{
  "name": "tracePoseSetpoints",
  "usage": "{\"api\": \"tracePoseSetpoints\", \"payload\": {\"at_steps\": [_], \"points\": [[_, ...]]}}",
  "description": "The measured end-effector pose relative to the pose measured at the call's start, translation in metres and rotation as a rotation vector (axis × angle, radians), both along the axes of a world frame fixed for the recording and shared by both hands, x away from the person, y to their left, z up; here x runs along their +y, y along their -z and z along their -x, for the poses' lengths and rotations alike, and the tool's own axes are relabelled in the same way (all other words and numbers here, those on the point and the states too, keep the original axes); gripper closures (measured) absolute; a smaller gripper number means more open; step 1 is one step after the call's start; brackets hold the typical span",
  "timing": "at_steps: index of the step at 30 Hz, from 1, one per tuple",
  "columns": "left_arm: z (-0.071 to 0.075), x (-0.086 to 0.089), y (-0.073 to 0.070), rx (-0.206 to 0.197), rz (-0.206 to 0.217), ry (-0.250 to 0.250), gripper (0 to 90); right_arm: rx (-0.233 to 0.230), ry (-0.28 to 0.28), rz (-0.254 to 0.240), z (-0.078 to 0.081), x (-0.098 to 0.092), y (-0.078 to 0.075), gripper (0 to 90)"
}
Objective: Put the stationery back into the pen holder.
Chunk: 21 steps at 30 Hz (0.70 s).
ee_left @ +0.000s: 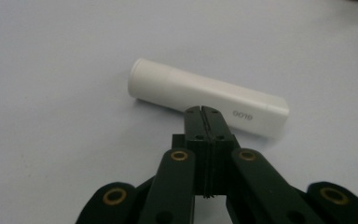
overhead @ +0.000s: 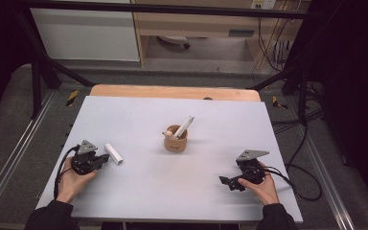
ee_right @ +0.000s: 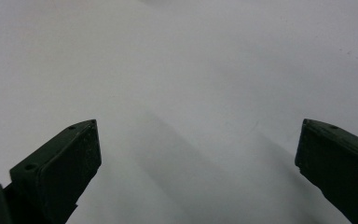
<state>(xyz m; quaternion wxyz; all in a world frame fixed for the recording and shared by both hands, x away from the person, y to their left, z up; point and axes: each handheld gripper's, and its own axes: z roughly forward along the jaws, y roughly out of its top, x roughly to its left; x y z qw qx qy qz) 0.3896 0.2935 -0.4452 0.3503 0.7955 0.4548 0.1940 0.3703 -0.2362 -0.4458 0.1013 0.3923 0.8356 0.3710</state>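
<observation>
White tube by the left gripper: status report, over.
Left gripper shut, tips at white tube, nothing gripped. Right gripper open, holding nothing. Tube lies flat on table, approach unobstructed.

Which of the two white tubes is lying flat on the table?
The white tube beside the left claw lies flat on the grey table. The other white tube stands tilted inside the wooden cup at the centre.

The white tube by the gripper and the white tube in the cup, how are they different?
The white tube on the table lies flat; the tube in the wooden cup leans upright. The flat one is loose beside the shut left gripper; the other sits in the wooden cup. Both look white and round.
</observation>
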Motion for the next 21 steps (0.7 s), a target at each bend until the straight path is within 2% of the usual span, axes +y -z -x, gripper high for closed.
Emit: {"api": "tracePoseSetpoints", "payload": {"at_steps": [5, 14, 21], "points": [[-0.002, -0.006, -0.001, -0.010, -0.011, 0.013, 89.5, 0.000, 0.000, -0.001, 0.000, 0.000, 0.000, 0.9], [-0.004, -0.012, -0.001, -0.028, -0.006, 0.026, 89.5, 0.002, 0.002, -0.003, 0.000, 0.000, 0.000, 0.9], [0.006, -0.011, -0.005, -0.038, -0.005, 0.055, 89.3, -0.010, 0.006, -0.015, 0.001, 0.006, -0.003, 0.8]]}}
